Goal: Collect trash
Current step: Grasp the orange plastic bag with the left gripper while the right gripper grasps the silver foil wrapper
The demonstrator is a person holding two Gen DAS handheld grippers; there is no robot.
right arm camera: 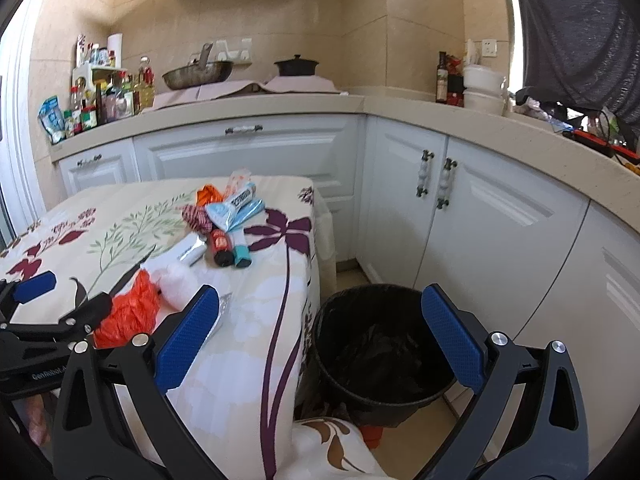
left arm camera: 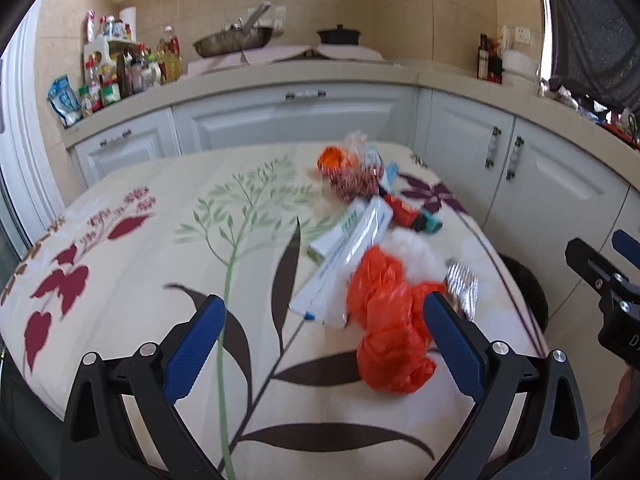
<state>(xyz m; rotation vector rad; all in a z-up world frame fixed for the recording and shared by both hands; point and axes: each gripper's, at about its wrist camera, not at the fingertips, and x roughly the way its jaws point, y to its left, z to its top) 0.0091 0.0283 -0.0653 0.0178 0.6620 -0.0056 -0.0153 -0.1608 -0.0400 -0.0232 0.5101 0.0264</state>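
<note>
The left gripper (left arm camera: pixel 324 316) hangs above the near part of the table (left arm camera: pixel 132 280), its blue fingers (left arm camera: pixel 196 348) spread wide with nothing between them. The floral cloth to its left and far side lies bare, giving wide open room there. The trash sits crowded toward the table's right edge: a crumpled orange plastic bag (left arm camera: pixel 388 320) nearest, just beside the right finger, a white wad (left arm camera: pixel 416 252) behind it, and a foil blister pack (left arm camera: pixel 462 288) close to the right edge. Farther off lie a long clear wrapper (left arm camera: pixel 352 248), a red tube (left arm camera: pixel 404 208) and a red-and-white bundle (left arm camera: pixel 352 182), the far ones near the table's back edge.

The right gripper (right arm camera: pixel 320 332) is held beyond the table's right edge, over the gap between table and white cabinets (right arm camera: pixel 480 220), its fingers (right arm camera: pixel 186 340) also spread wide and empty. Between them, on the floor, stands a black trash bin (right arm camera: pixel 384 360) lined with a dark bag, just beside the hanging cloth. The orange plastic bag (right arm camera: pixel 128 312) shows to its left.
</note>
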